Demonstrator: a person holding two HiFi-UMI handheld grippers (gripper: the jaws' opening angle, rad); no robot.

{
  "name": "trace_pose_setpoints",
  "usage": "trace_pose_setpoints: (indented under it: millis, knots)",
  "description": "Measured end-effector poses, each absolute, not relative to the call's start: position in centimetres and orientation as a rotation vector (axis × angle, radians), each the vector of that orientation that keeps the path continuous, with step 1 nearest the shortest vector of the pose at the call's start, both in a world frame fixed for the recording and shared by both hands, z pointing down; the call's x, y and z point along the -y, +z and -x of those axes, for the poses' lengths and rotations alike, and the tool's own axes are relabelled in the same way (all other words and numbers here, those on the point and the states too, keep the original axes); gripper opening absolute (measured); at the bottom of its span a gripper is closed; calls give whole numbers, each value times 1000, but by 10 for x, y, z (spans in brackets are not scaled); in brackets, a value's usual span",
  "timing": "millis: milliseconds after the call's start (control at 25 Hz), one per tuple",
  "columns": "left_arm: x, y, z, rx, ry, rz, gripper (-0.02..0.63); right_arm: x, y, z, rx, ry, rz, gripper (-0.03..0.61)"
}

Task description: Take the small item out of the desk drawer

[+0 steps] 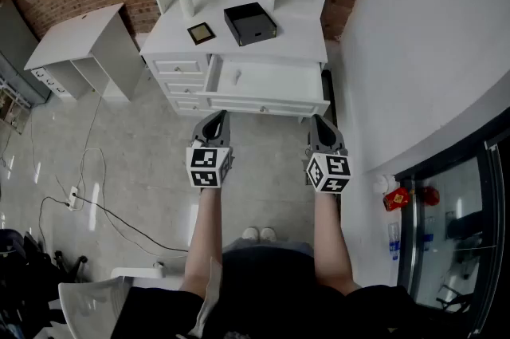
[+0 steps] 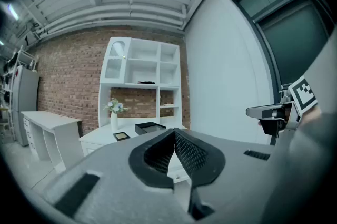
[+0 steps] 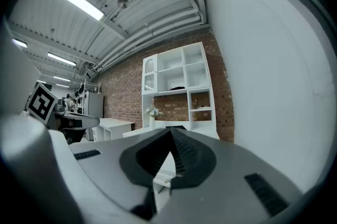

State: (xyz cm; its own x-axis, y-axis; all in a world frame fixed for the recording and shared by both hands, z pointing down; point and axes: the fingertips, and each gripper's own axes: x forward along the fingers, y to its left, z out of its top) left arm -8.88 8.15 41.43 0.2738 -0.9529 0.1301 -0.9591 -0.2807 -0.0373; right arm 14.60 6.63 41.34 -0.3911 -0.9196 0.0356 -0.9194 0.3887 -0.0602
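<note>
Evidently, left gripper and right gripper have fingers together, empty, since the open drawer is well apart.

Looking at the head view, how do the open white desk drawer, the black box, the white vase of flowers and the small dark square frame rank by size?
1. Open white desk drawer
2. Black box
3. White vase of flowers and small dark square frame: too alike to rank.
</note>
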Motion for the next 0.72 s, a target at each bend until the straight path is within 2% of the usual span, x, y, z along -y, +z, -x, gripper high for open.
trace_pose_setpoints:
  millis: [720]
  knots:
    - [-81,428,84,1809,216,-2471,9,-67,421,-142,-2602,-173,1696,-2]
